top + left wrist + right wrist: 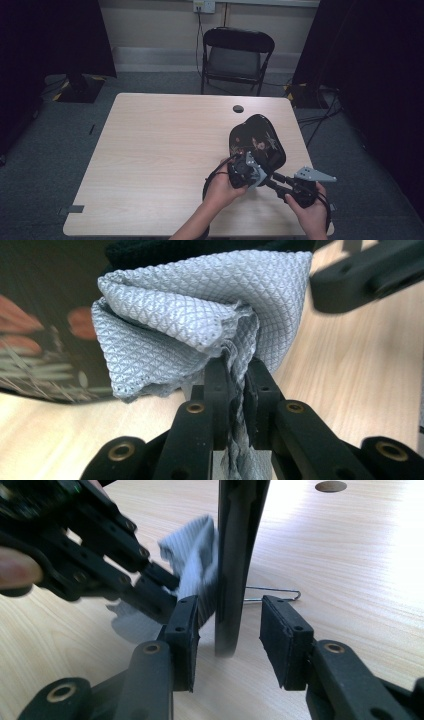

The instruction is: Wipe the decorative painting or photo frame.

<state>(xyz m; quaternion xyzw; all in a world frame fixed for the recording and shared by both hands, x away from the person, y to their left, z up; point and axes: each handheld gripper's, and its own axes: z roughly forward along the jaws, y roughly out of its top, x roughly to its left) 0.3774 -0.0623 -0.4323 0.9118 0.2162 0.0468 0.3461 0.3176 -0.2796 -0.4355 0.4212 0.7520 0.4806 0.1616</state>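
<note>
Black plate (257, 140) with a painted pattern, standing on its edge on the wooden table (160, 150), at about four o'clock of the tabletop in the high view, not far from the near edge. Left gripper (248, 165) at seven o'clock of the plate, pointing toward its dark face. Jaws clenched on a grey cloth (200, 305) with a woven diamond pattern, bunched into folds above the pads in the left gripper view (239, 375), one strip of it running down between the two pads. Folds of the cloth right up against the glossy plate (45, 315), at ten o'clock of the gripper tips there. Right gripper (272, 177) at five o'clock of the plate in the high view, reaching to its lower edge from the side. Seen in the right gripper view, jaws (227, 630) released and standing on both sides of the thin plate (240, 555): clear gap between the plate and the pad at three o'clock, much smaller gap at nine o'clock, with contact there not possible to tell. Same cloth (195, 555) pressed to the plate's face by the left gripper (165, 580), at eleven o'clock. Thin metal wire (280, 591) lying on the table just behind the plate, at two o'clock. Round hole (238, 108) in the tabletop at twelve o'clock of the plate, and a black folding chair (237, 55) beyond the far edge.
</note>
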